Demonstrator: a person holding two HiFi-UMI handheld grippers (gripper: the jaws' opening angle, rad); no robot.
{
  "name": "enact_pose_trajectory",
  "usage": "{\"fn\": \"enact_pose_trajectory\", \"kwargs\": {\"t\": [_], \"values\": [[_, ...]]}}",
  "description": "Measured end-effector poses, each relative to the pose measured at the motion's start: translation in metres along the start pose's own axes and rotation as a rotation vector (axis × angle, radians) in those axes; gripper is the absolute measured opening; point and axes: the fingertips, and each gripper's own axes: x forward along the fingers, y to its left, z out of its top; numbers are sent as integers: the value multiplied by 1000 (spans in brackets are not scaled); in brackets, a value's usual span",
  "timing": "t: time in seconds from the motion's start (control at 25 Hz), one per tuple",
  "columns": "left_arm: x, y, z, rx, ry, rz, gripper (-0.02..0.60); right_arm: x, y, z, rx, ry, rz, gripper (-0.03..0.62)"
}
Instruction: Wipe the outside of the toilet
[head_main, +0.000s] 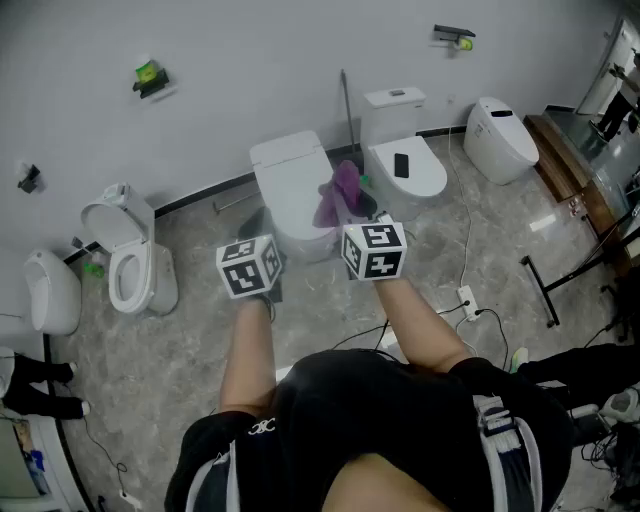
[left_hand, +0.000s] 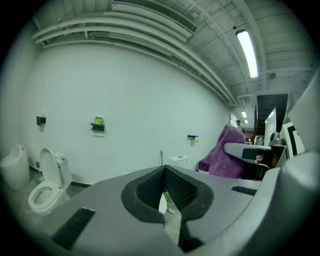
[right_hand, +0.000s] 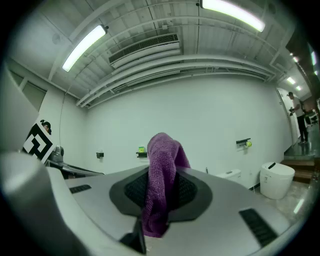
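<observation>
Toilet: white, lid down, upper centre of head view, backed against wall. Second toilet, lid up, at left of frame. Third toilet just right of the first. Left tongs: low in front of the toilet, left of centre, pads drawn together to a narrow slit, nothing gripped. Right tongs: clamped on purple cloth. Cloth bunched beside the toilet's right flank in head view; contact with the flank not determinable.
</observation>
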Motion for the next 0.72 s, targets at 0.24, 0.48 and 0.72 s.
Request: {"fn": "enact_pose_trajectory", "kwargs": {"t": [0.24,0.48,0.72], "values": [[1,3,-2,-4,-2,0,8,6,7,3,-23,-9,14,81],[6,14,1,-13,-2,-6,9,16,19,8,-21,-40,56,81],[13,19,-1,17,-1,-30,9,29,27,9,-22,-40,52,83]]}}
